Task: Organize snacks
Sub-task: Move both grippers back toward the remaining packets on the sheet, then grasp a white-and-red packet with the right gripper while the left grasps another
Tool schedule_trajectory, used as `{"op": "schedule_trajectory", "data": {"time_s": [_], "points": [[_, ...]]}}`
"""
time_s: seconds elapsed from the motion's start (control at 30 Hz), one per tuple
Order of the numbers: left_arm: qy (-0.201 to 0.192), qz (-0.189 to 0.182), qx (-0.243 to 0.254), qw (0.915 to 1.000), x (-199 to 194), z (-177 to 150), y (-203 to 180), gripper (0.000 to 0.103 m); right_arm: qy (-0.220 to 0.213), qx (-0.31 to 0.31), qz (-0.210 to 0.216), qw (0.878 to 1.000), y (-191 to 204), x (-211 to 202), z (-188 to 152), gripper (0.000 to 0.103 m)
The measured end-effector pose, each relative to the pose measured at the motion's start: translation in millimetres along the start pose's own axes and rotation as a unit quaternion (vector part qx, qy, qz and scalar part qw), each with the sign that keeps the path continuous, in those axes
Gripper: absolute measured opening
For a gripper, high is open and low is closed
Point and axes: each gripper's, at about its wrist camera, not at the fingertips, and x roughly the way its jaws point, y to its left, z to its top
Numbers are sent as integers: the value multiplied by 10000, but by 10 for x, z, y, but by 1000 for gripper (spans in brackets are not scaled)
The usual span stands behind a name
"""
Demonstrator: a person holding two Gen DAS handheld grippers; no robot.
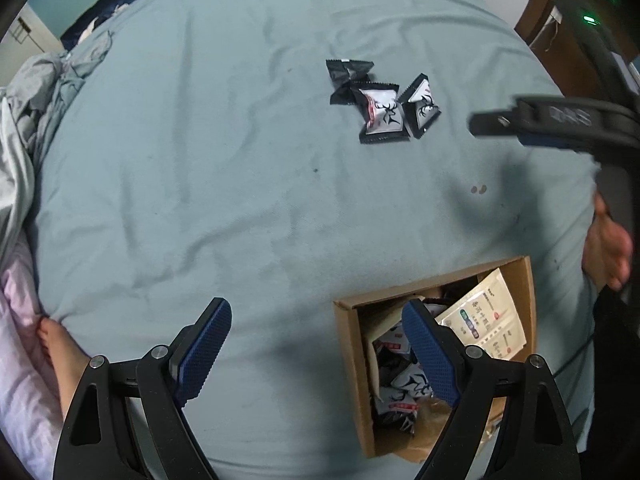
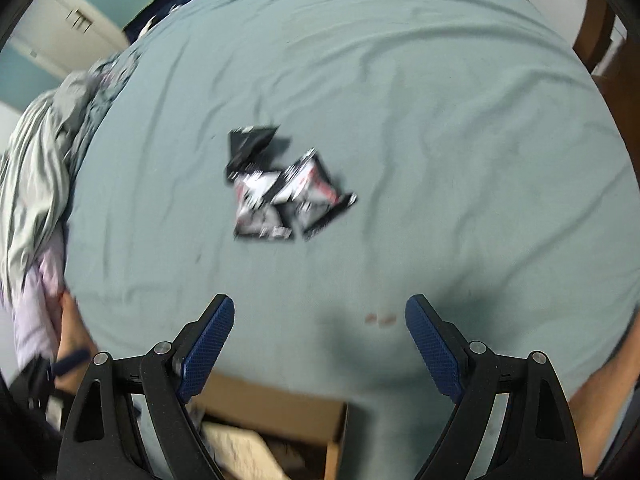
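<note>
Several black-and-white snack packets (image 1: 380,100) lie in a small pile on the blue-green bed sheet; they show blurred in the right wrist view (image 2: 280,188). A brown cardboard box (image 1: 352,344) with packets inside sits near me, its corner also in the right wrist view (image 2: 280,404). My left gripper (image 1: 316,344) is open and empty, its right finger over the box. My right gripper (image 2: 320,344) is open and empty above the sheet, short of the pile; in the left wrist view (image 1: 520,120) it hovers right of the pile.
Crumpled grey bedding (image 1: 36,92) lies at the left edge of the bed. A bare foot (image 1: 64,356) rests at lower left and another (image 1: 608,248) at right. Wooden furniture (image 1: 548,4) stands past the bed's far right corner.
</note>
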Motion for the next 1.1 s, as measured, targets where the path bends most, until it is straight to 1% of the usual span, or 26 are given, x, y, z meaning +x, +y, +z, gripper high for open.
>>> {"op": "schedule_trajectory", "data": {"time_s": [0.07,0.2,0.4,0.43,0.5,0.57,0.63,0.7,0.83,0.93,1.0,1.1], "points": [[30,-34,0,10000,39,15,12,89,-30,-36,-251,9997,-19,171,106,88],[34,-70,-49,10000,82,35,50,89,63,-109,-445,9989,-16,480,212,88],[121,-147,-226,9996,165,82,86,89,-108,-769,-897,9929,255,866,432,86],[114,-151,-240,9995,174,93,81,89,-154,-881,-922,9917,288,906,449,81],[83,-129,-237,9996,186,117,65,89,-241,-1087,-830,9903,331,935,455,34],[17,-81,-223,9997,204,168,44,89,-125,-1109,-577,9921,314,945,444,32],[-30,-49,-235,9997,239,236,30,89,-173,-1028,-456,9935,257,865,422,31],[-120,-111,-238,9996,294,331,9,89,-247,-932,-263,9950,186,703,363,30],[-160,-196,-110,9996,483,577,-63,89,-558,-807,175,9950,-50,169,209,30],[-300,-231,-21,9993,638,852,-173,89,-789,-872,261,9927,-230,-174,29,30],[-413,-202,51,9989,708,1021,-254,89,-818,-789,406,9927,-363,-341,-88,31],[-522,-256,19,9983,832,1288,-335,89,-775,-795,364,9931,-574,-507,-283,31]]}}
